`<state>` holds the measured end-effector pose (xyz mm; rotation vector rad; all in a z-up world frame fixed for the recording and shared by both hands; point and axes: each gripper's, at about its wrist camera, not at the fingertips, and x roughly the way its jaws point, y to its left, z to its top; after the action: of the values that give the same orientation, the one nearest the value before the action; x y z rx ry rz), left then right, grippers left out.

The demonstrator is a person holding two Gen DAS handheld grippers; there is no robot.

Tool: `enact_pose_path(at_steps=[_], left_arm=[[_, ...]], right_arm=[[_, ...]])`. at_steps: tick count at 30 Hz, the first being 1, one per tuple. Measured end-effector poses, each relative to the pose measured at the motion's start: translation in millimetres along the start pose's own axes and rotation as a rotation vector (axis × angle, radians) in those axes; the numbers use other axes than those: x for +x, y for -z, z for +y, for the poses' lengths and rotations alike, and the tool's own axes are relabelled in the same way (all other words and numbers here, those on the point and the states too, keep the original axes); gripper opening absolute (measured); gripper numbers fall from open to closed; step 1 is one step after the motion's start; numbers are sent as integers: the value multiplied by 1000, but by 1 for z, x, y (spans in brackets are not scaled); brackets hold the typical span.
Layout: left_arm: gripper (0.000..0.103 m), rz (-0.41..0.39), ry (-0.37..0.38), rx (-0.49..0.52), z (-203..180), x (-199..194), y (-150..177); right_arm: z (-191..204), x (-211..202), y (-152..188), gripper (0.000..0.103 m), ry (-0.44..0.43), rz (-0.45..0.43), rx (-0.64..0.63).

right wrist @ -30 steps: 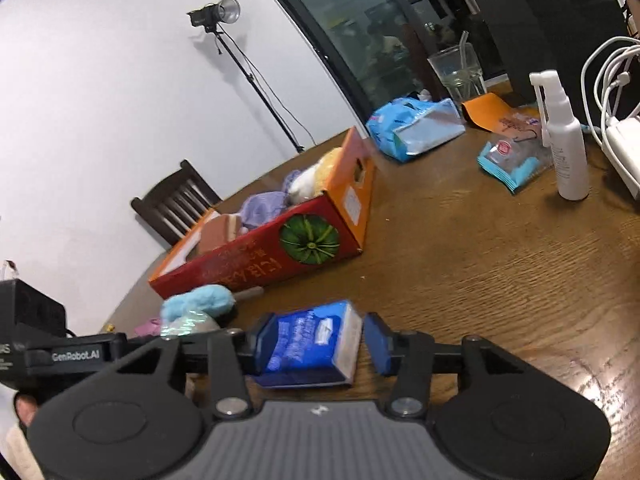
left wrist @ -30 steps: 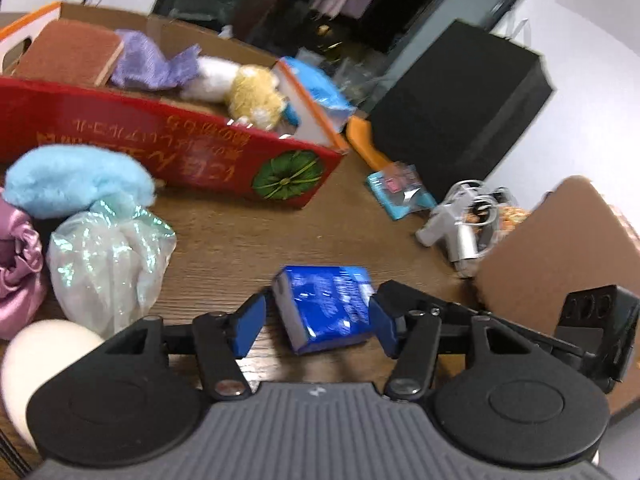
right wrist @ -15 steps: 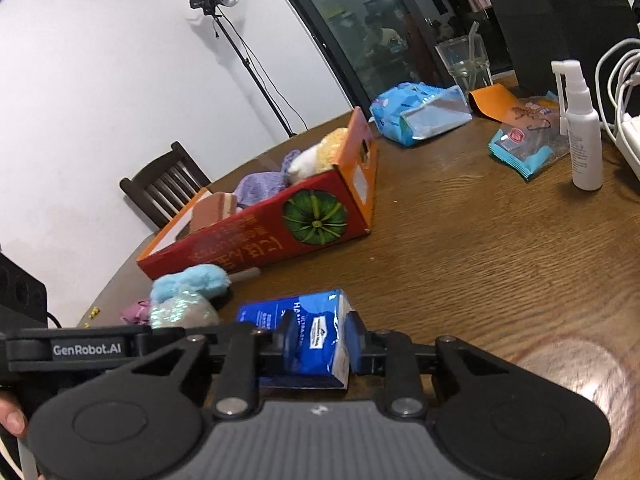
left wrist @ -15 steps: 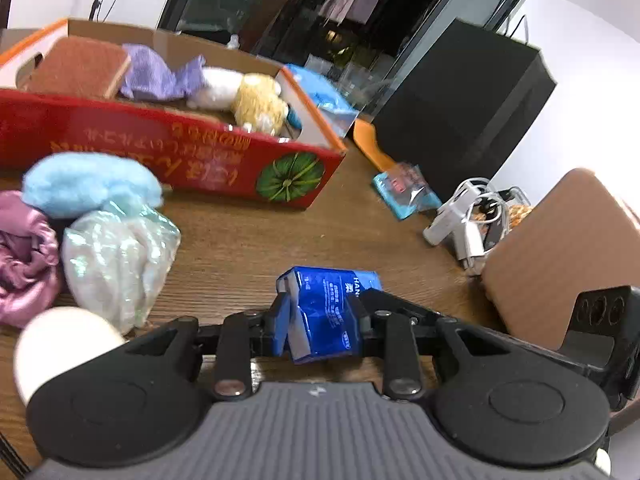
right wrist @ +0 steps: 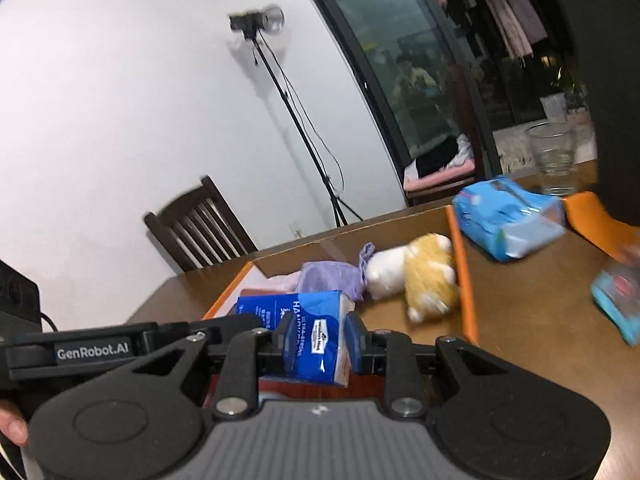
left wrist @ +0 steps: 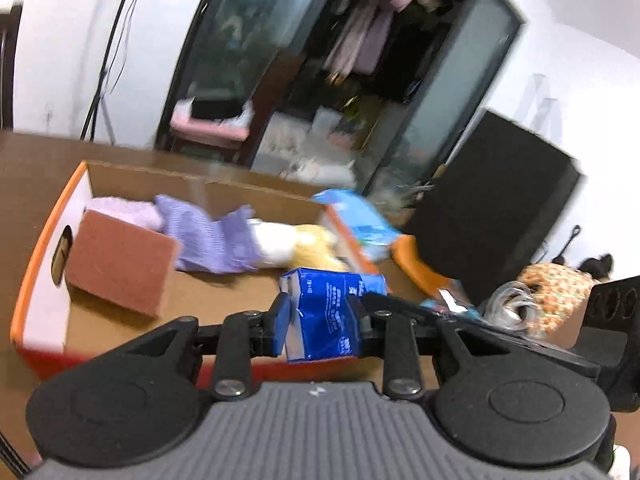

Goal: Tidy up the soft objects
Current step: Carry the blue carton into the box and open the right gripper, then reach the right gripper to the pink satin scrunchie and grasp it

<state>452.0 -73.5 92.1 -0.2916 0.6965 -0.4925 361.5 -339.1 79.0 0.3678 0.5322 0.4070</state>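
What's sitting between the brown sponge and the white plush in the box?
A purple cloth lies between the sponge and the white plush in the box, seen in the left wrist view.

Left gripper (left wrist: 320, 322) and right gripper (right wrist: 316, 344) side by side, jaws clamped narrow on same blue tissue pack (left wrist: 326, 312).

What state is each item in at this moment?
Blue tissue pack: lifted, gripped from both ends.
Left gripper: shut on the pack.
Right gripper: shut on the pack.
Orange-rimmed cardboard box: open-topped, partly filled.
Clear drinking glass: upright.
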Motion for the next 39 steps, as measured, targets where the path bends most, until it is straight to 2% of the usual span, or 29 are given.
enact_pose_path(at_steps=[3, 5, 6, 7, 8, 10, 12, 14, 18, 20, 21, 23, 27, 29, 31, 32, 36, 39], left_arm=[[29, 90, -56, -25, 35, 42, -20], [28, 131, -109, -33, 55, 64, -27], [29, 150, -119, -31, 63, 71, -28], [35, 170, -130, -40, 72, 77, -30], [36, 181, -109, -56, 80, 78, -32], [46, 175, -26, -80, 91, 73, -33], [52, 131, -8, -50, 88, 61, -33], [55, 93, -22, 10, 79, 49, -33], [64, 57, -2, 61, 61, 21, -32], [69, 17, -27, 100, 51, 0, -24], [75, -7, -44, 123, 47, -10, -18], [81, -63, -84, 172, 39, -33, -3], [82, -110, -133, 219, 26, -72, 33], [87, -145, -146, 240, 20, -93, 56], [95, -172, -169, 224, 18, -110, 77], [95, -173, -180, 214, 18, -115, 85], [95, -190, -238, 165, 20, -130, 114], [96, -199, -240, 101, 29, -138, 134]], right_arm=[[4, 60, -18, 30, 54, 57, -8], [4, 101, -22, 26, 77, 123, -6], [3, 118, -23, 25, 92, 152, -11], [3, 134, -23, 24, 102, 178, -16], [2, 147, -23, 24, 112, 202, -17], [0, 163, -23, 24, 116, 223, -5], [-1, 169, -24, 26, 102, 233, -9], [0, 167, -25, 31, 89, 228, -19], [4, 146, -31, 37, 99, 180, -60], [6, 130, -34, 42, 110, 152, -83], [8, 120, -33, 44, 112, 141, -93], [11, 95, -29, 55, 112, 118, -113], [12, 45, -6, 56, 127, 90, -129], [10, 19, 11, 57, 124, 84, -120], [8, -5, 29, 60, 106, 78, -110], [7, -14, 38, 63, 97, 74, -107], [8, -40, 68, 64, 104, 94, -126], [21, -56, 82, 64, 107, 90, -175]])
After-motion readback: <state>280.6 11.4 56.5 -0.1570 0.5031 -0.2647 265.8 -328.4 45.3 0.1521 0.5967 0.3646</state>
